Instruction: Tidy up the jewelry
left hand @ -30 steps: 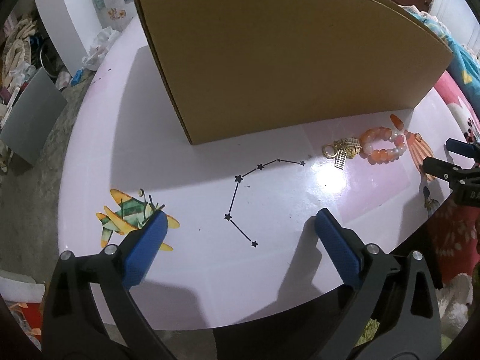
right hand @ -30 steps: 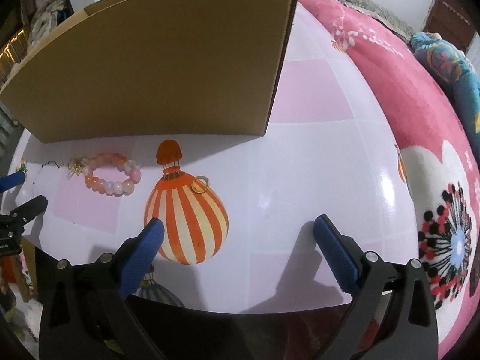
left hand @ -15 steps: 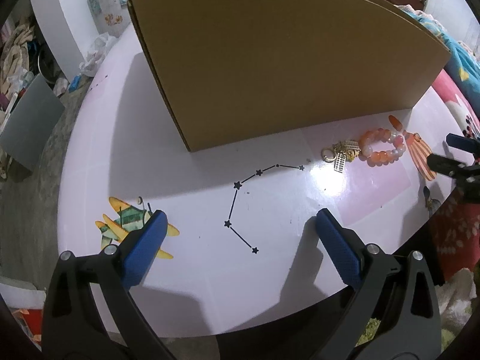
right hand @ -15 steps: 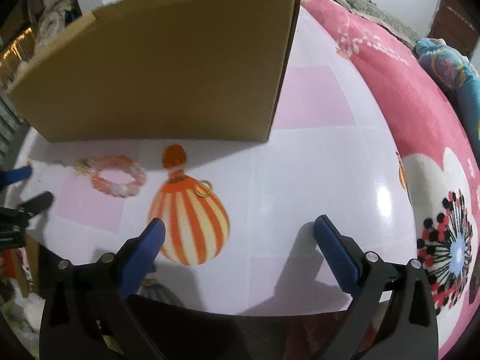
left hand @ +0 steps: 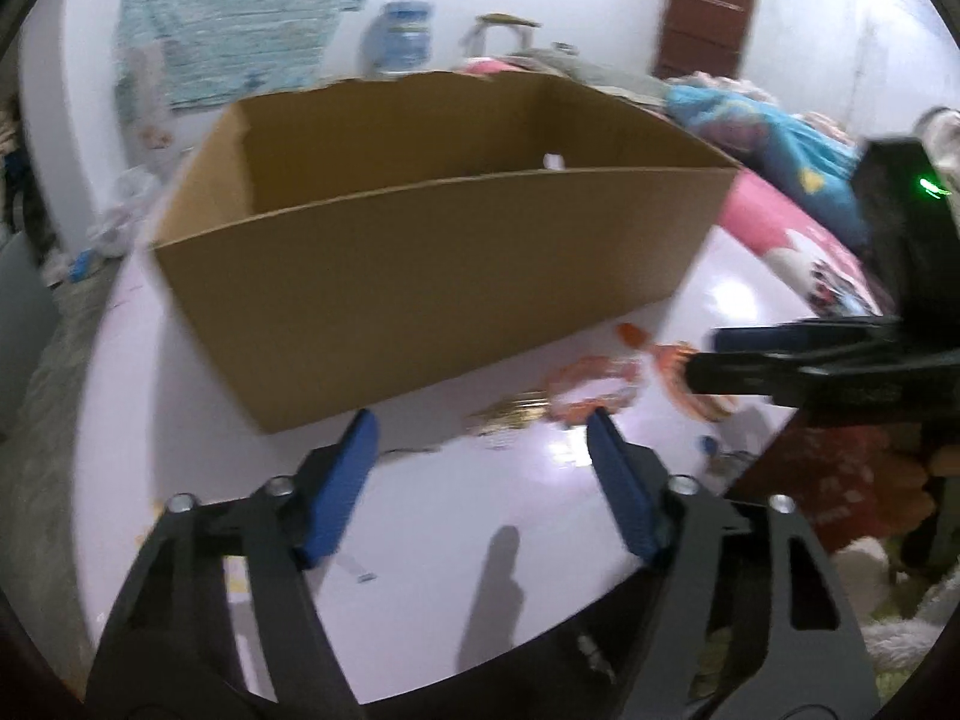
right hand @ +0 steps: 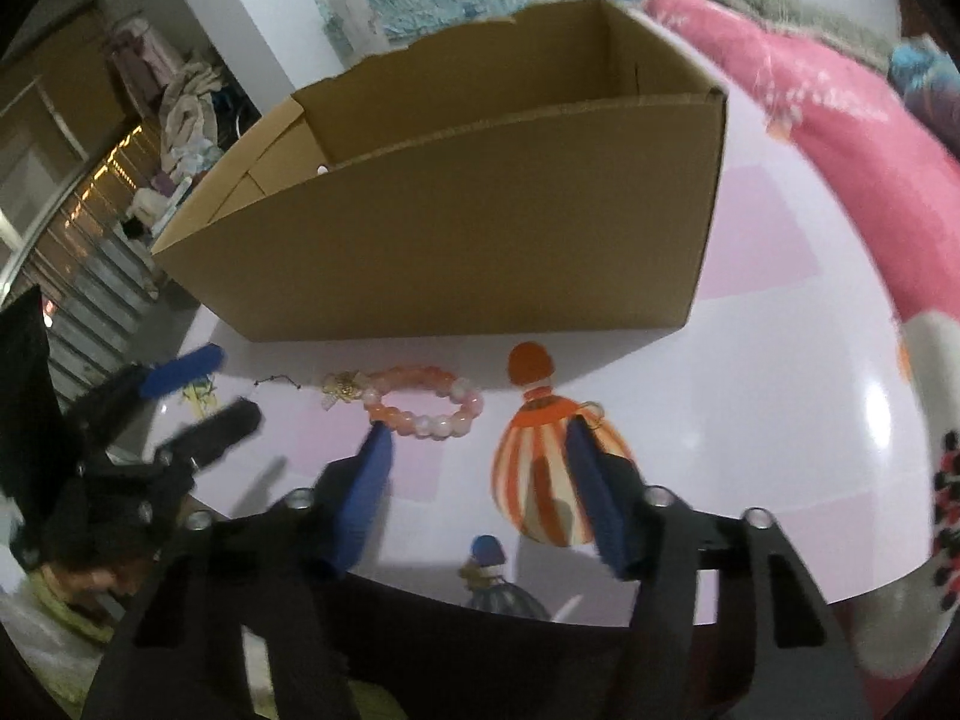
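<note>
A pink-and-orange bead bracelet point(right hand: 420, 402) with a gold charm point(right hand: 342, 387) lies on the white table point(right hand: 780, 390) in front of an open cardboard box point(right hand: 480, 240). A small gold ring point(right hand: 591, 411) rests on the printed orange balloon. My right gripper point(right hand: 478, 435) hovers just short of the bracelet, jaws closing with nothing between them. In the left wrist view the bracelet point(left hand: 591, 387) and charm point(left hand: 510, 414) are blurred, just beyond my left gripper point(left hand: 480, 423), whose jaws are closing on nothing. The box point(left hand: 420, 288) looks empty where its inside shows.
The two grippers face each other across the bracelet: the right gripper point(left hand: 714, 354) enters the left wrist view from the right, the left gripper point(right hand: 222, 396) the other view from the left. A pink blanket point(right hand: 840, 120) lies to the right. The table's near edge point(left hand: 420, 678) is right under the fingers.
Both views have tilted up, so the box's inside now shows. Both pairs of jaws have narrowed. The left gripper has moved right, toward the bracelet.
</note>
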The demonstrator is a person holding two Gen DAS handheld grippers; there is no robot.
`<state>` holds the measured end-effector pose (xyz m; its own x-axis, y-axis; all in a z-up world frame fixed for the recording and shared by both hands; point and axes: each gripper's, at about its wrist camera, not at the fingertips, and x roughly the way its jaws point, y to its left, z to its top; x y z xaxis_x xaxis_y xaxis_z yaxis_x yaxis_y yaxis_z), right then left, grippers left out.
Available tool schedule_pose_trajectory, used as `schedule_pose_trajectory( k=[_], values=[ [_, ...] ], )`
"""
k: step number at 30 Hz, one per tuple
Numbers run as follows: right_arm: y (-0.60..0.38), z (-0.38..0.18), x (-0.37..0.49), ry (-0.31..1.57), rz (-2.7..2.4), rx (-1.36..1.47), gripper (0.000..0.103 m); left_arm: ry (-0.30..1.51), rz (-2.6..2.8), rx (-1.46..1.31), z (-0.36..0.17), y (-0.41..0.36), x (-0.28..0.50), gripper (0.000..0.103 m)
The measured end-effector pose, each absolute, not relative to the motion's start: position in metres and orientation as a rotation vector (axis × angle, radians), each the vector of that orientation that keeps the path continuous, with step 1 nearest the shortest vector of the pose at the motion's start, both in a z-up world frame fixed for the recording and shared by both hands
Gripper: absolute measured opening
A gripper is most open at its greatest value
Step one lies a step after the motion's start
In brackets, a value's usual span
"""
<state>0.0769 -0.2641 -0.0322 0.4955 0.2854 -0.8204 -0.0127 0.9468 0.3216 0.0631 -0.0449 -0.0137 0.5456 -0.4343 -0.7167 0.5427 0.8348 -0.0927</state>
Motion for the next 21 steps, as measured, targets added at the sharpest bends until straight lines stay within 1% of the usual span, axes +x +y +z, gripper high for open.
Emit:
schedule_pose_trajectory(
  k=[1,3,4,5,6,11,15,16,18,19,20,21],
  values=[
    [-0.264,-0.035,0.080,1.051,0.179,0.301,0.045,0.803,-0.603,0.164,-0.016,-0.051,0.063,0.056],
    [-0.264,-0.039,0.084,1.064,0.174,0.308,0.037,0.802,-0.623,0.200,-0.022,-0.060,0.063,0.044],
    [-0.263,-0.041,0.087,1.072,0.174,0.309,0.036,0.807,-0.630,0.217,-0.025,-0.066,0.063,0.040],
    [-0.262,-0.042,0.088,1.076,0.173,0.308,0.034,0.809,-0.633,0.225,-0.026,-0.068,0.064,0.035],
    [-0.260,-0.042,0.089,1.079,0.175,0.303,0.033,0.811,-0.635,0.231,-0.028,-0.071,0.066,0.032],
    [-0.253,-0.040,0.092,1.075,0.165,0.249,0.033,0.796,-0.619,0.279,-0.030,-0.074,0.069,0.031],
    [-0.247,-0.037,0.094,1.060,0.185,0.241,0.033,0.821,-0.595,0.317,-0.036,-0.075,0.074,0.030],
    [-0.244,-0.035,0.095,1.054,0.191,0.232,0.033,0.830,-0.590,0.321,-0.038,-0.074,0.076,0.029],
    [-0.238,-0.033,0.095,1.044,0.210,0.216,0.033,0.852,-0.583,0.321,-0.043,-0.071,0.078,0.020],
    [-0.235,-0.032,0.095,1.041,0.219,0.213,0.033,0.853,-0.581,0.310,-0.044,-0.068,0.079,0.020],
    [-0.232,-0.032,0.095,1.040,0.231,0.206,0.033,0.855,-0.579,0.298,-0.044,-0.066,0.079,0.017],
    [-0.228,-0.031,0.096,1.039,0.239,0.198,0.032,0.854,-0.576,0.296,-0.044,-0.063,0.079,0.012]
  ],
)
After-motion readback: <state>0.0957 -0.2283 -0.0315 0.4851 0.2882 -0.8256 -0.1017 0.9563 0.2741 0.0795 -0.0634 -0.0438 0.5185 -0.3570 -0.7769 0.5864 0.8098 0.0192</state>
